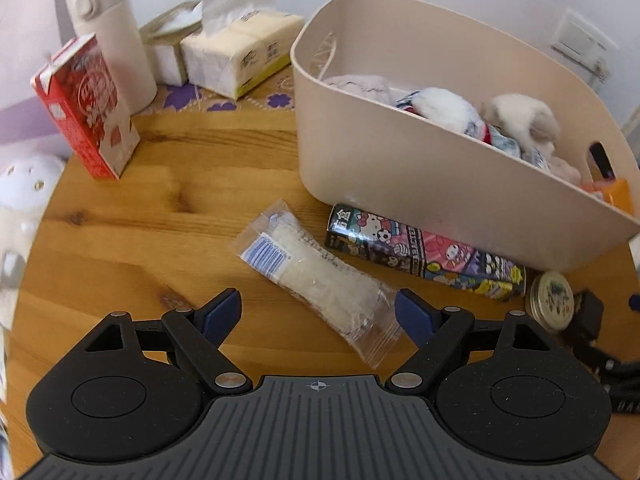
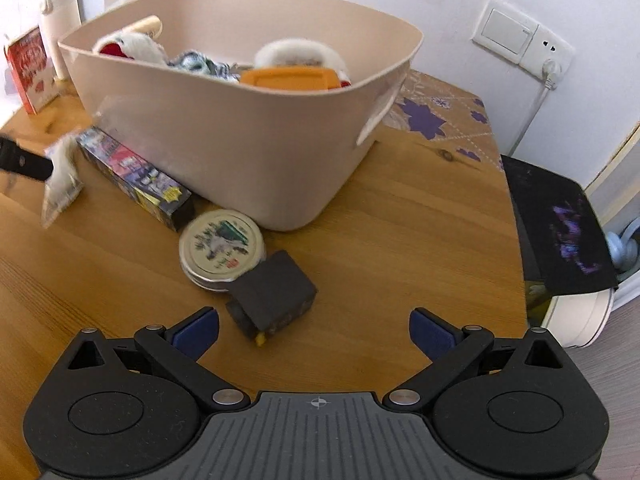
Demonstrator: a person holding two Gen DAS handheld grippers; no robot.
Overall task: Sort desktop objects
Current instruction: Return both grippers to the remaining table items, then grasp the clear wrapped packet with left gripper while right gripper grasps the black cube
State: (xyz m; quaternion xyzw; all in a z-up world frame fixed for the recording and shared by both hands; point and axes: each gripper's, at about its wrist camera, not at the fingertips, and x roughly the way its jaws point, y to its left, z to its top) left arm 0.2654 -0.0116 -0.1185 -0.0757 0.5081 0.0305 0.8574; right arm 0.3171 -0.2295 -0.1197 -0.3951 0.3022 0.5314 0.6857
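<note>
A beige bin [image 1: 400, 168] stands on the wooden table [image 1: 160, 216] and holds plush toys [image 1: 516, 116] and an orange box [image 2: 292, 78]. In front of it lie a clear plastic packet [image 1: 320, 276], a cartoon-printed box [image 1: 424, 254], a round tin [image 2: 222, 246] and a small black box [image 2: 276, 292]. My left gripper [image 1: 318, 316] is open, its jaws either side of the packet's near end. My right gripper [image 2: 314, 330] is open just short of the black box. The bin also shows in the right wrist view [image 2: 248, 144].
A red carton [image 1: 86, 106], a white flask [image 1: 110, 36] and tissue packs [image 1: 236, 52] stand at the back left. A white plush [image 1: 24, 196] sits off the left edge. A wall socket [image 2: 520, 38] and a black cloth [image 2: 560, 232] are at the right.
</note>
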